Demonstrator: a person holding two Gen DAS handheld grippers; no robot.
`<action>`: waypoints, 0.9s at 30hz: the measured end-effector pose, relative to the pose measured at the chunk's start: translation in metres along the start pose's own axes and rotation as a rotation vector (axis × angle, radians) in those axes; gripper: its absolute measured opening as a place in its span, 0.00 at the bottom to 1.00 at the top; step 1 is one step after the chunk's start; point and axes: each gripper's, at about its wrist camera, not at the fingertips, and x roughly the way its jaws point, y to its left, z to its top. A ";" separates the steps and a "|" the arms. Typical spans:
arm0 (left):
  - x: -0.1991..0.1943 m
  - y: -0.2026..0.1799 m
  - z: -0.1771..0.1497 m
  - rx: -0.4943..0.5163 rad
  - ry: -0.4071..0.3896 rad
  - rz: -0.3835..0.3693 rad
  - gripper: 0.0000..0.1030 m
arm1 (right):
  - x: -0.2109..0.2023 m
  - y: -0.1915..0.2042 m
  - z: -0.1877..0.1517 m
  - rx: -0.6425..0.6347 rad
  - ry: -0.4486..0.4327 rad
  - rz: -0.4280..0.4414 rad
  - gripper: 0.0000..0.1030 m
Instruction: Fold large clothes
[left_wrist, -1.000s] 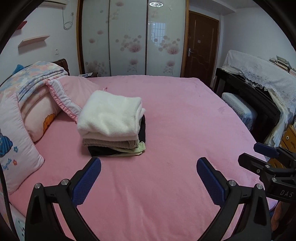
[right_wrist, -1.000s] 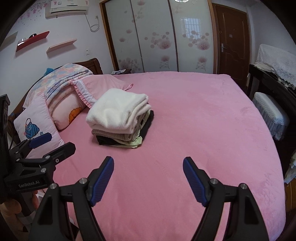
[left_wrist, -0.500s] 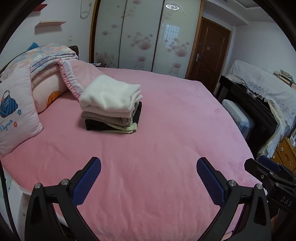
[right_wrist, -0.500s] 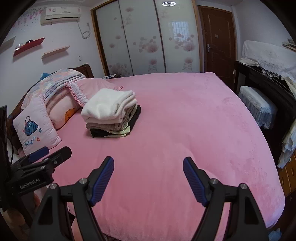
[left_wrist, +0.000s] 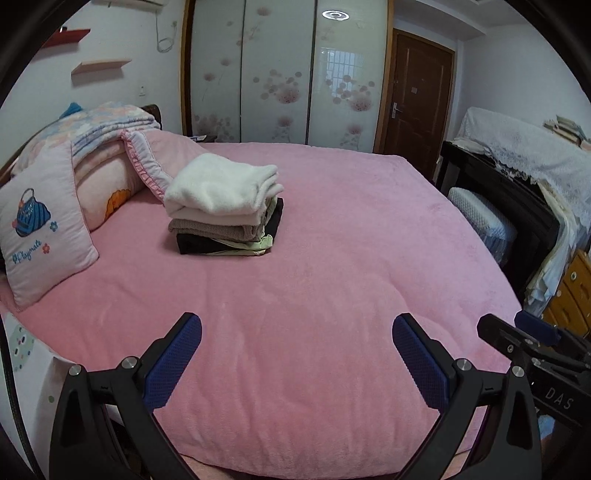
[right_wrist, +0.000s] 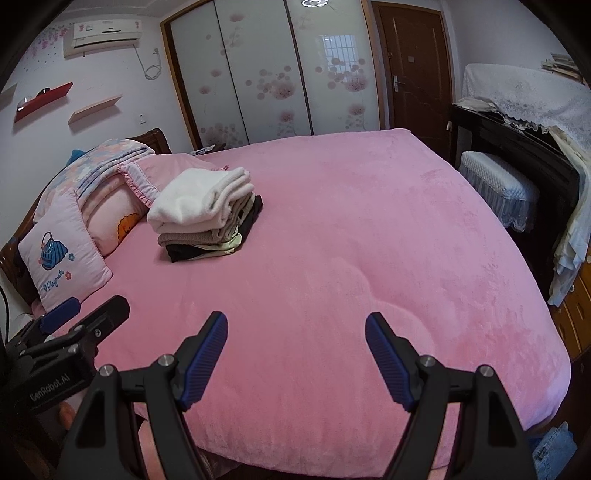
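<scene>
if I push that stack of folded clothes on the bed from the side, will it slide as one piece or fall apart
The stack of folded clothes would probably shear apart: the layers lie loose and offset. The fluffy white top piece overhangs, so it would likely slip first. The plush pink bed cover probably drags on the bottom layer.

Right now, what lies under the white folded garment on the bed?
Under the white garment lie a beige layer, a pale yellow-green edge and a black piece. Anything further inside is covered.

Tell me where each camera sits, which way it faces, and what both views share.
Left wrist: on the left gripper, facing across the pink plush bed; own open fingers show, right gripper at right edge.
Right wrist: on the right gripper, same heading; left gripper at left edge.
Shared: stack of folded clothes, bed.
</scene>
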 end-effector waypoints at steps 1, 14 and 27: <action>-0.001 -0.001 -0.002 0.002 0.002 0.013 1.00 | 0.000 0.000 -0.001 -0.005 -0.002 -0.005 0.75; 0.000 -0.003 -0.026 -0.001 0.075 0.026 1.00 | -0.007 0.012 -0.019 -0.092 0.000 -0.023 0.75; -0.003 -0.009 -0.028 0.007 0.083 0.029 1.00 | -0.011 0.018 -0.022 -0.123 0.001 -0.029 0.75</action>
